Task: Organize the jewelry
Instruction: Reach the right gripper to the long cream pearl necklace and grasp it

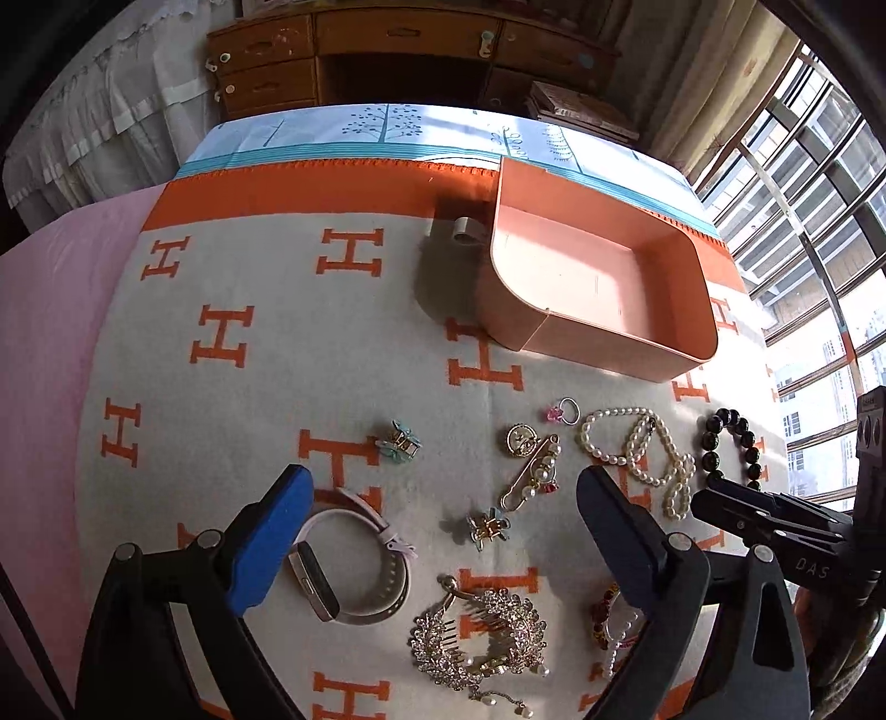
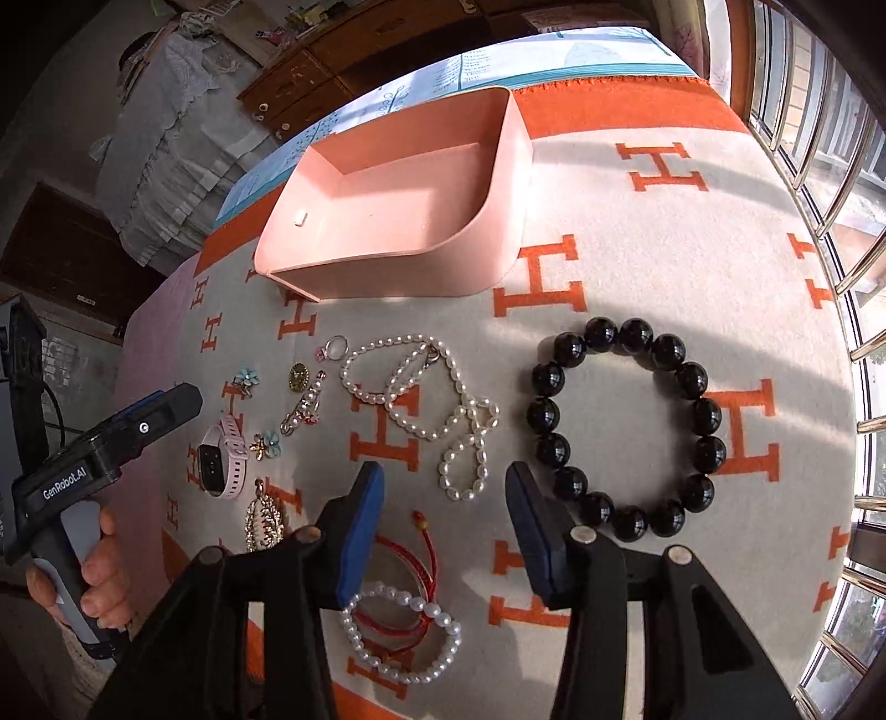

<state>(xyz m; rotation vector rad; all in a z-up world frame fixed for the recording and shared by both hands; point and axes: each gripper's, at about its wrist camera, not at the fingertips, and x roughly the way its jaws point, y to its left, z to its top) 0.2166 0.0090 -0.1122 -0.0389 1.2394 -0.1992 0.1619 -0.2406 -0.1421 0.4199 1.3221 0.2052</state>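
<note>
An empty pink storage box [image 1: 603,277] stands on the orange-and-cream H-pattern blanket [image 1: 266,387]; it also shows in the right wrist view [image 2: 398,221]. Jewelry lies spread in front of it: a pearl necklace [image 2: 426,404], a black bead bracelet [image 2: 626,426], a pearl-and-red-cord bracelet [image 2: 398,631], a pink smartwatch [image 1: 354,565], a rhinestone hair comb [image 1: 487,631], a pearl safety-pin brooch [image 1: 529,476], a ring [image 1: 567,411] and small flower clips [image 1: 401,440]. My left gripper [image 1: 443,498] is open above the watch and brooch. My right gripper [image 2: 446,487] is open above the pearl necklace's near end.
A wooden desk with drawers [image 1: 398,50] stands behind the bed. Window bars [image 2: 830,221] run along the right. A white lace-covered piece [image 1: 99,122] is at the far left. The blanket drops off to pink sheet [image 1: 44,332] on the left.
</note>
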